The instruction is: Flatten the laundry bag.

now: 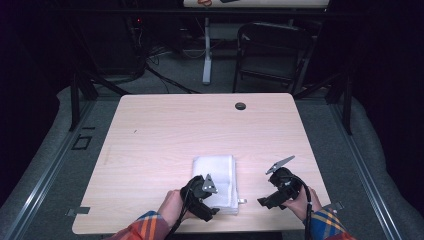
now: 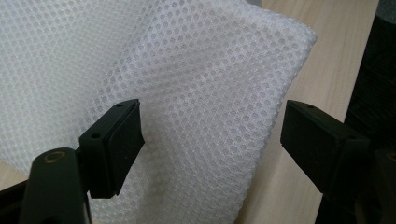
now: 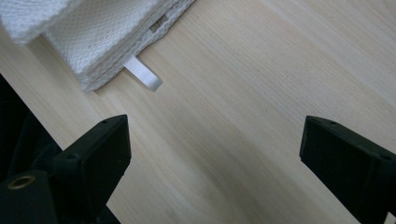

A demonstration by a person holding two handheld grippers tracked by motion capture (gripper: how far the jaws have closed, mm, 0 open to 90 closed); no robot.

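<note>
Folded mesh cloth (image 1: 216,181), lower centre: soft, light, likely limp. Left gripper (image 2: 212,140) jaws apart over its edge; right gripper (image 3: 215,158) apart. Pinch the corner.

A pale wooden table (image 1: 200,125) with rounded corners stands on grey carpet (image 1: 50,150), a small dark cable hole (image 1: 240,106) near its far edge. Beyond it, the room is dim: a black folding chair (image 1: 270,50) at far right, a white desk leg (image 1: 206,50), and tangled cables (image 1: 155,60) at far left.
</note>
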